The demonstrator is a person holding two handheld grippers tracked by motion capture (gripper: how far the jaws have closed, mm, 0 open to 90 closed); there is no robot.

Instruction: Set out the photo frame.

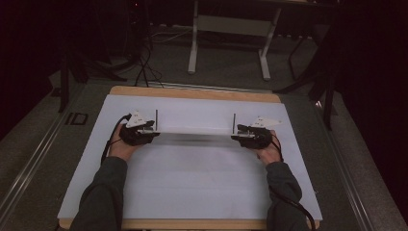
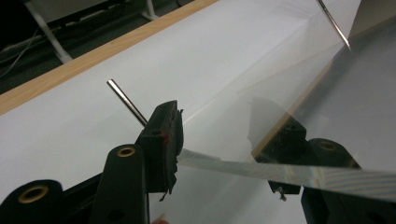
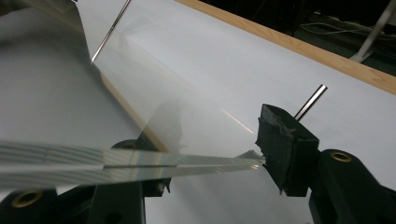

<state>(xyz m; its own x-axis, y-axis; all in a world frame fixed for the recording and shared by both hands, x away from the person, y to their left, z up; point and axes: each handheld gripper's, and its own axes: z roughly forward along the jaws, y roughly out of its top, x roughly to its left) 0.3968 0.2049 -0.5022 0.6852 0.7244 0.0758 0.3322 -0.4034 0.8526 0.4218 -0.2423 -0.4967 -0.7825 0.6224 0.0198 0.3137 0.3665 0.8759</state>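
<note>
**Clear sheet (image 1: 195,130) spanned between two hand-held grippers above the white mat (image 1: 192,192).**
I hold one end with the left gripper (image 1: 153,131) and the other with the right gripper (image 1: 238,135), by my reading so that the sheet stays level and taut over the middle of the mat, towards its far edge, with a shadow on the mat below it. An upright metal rod (image 1: 156,118) stands at the sheet's left end and a second rod (image 1: 234,122) at its right end. Both pairs of jaws stand wide apart with the sheet between them. In each gripper view one pad (image 2: 168,135) (image 3: 280,140) meets the sheet's bright edge; the other jaw shows through the sheet, so I cannot tell whether it presses.
</note>
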